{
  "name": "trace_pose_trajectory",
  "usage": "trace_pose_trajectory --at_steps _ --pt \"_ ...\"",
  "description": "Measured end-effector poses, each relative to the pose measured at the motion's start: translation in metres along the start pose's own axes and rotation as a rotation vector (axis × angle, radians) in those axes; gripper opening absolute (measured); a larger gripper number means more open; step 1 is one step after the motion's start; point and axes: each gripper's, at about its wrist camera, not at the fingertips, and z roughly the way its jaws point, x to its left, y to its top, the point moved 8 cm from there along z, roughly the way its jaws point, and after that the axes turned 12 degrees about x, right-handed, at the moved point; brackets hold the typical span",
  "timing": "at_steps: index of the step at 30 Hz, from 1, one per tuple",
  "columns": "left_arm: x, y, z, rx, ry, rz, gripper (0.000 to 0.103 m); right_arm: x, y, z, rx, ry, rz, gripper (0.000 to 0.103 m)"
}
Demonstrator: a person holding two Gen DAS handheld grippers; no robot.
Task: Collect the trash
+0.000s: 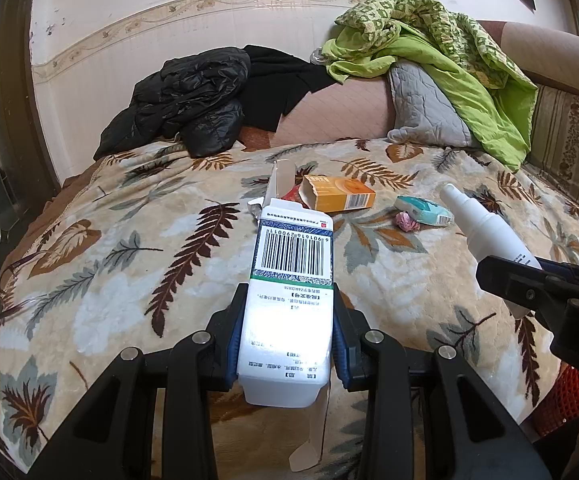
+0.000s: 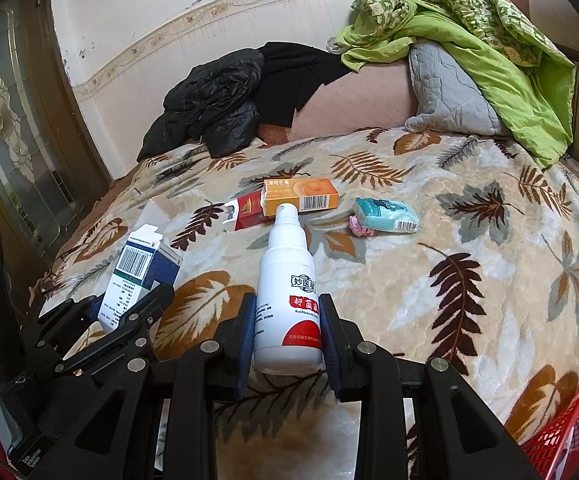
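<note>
currently both claws are angled downward over a bed [image 1: 101, 264], side by side and apart from each other. the left claw [image 1: 285, 336] is clenched on a white carton [image 1: 289, 280], whose flat sides are pressed between the blue pads [image 1: 235, 344]; a barcode is printed on its upper face, a green band crosses its middle, and its top flap is seen standing open at the far end. the right claw [image 2: 288, 332] is clenched on a white spray bottle [image 2: 287, 300], a smooth round plastic cylinder with a red label and a narrow nozzle pointing away from the camera. both items are held above the blanket rather than resting on it. the bed is covered by a plush fleece blanket [image 2: 469, 300] printed with brown, rust and grey leaves. further out on it, an orange cardboard box [image 2: 300, 196] with a torn end is lying against a red and white packet [image 2: 245, 212], and near them a soft teal tissue pack [image 2: 385, 215] is touching a small crumpled pink wrapper [image 2: 359, 228]. by the wall, a glossy black puffer jacket [image 1: 185, 100] is heaped, and a crumpled green quilt [image 1: 449, 60] is draped over a grey quilted pillow [image 1: 425, 108]. a red mesh basket [image 2: 569, 428] is seen at the bed's near right edge.
</note>
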Motion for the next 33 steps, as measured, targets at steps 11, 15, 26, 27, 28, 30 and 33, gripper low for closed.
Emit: trace_pose_trajectory --at_steps 11,15,26,27,28,30,33 --pt "-0.006 0.000 0.000 -0.006 0.002 0.014 0.035 -0.002 0.000 0.000 0.000 0.003 0.005 0.032" --pt "-0.007 0.000 -0.002 -0.010 -0.001 0.022 0.035 -0.003 0.000 0.000 -0.003 0.007 0.013 0.032" --pt "-0.013 0.002 -0.004 -0.022 -0.017 0.044 0.035 -0.010 -0.001 -0.009 -0.012 0.019 0.048 0.032" --pt "-0.012 0.002 -0.004 -0.024 -0.016 0.047 0.035 -0.011 -0.001 -0.010 -0.015 0.020 0.054 0.032" --pt "-0.015 0.002 -0.004 -0.026 -0.016 0.051 0.035 -0.013 -0.001 -0.011 -0.016 0.022 0.059 0.032" --pt "-0.016 0.002 -0.005 -0.030 -0.013 0.058 0.035 -0.017 -0.003 -0.014 -0.018 0.027 0.073 0.032" --pt "-0.018 0.002 -0.006 -0.036 -0.011 0.065 0.035 -0.023 -0.006 -0.019 -0.019 0.037 0.099 0.032"
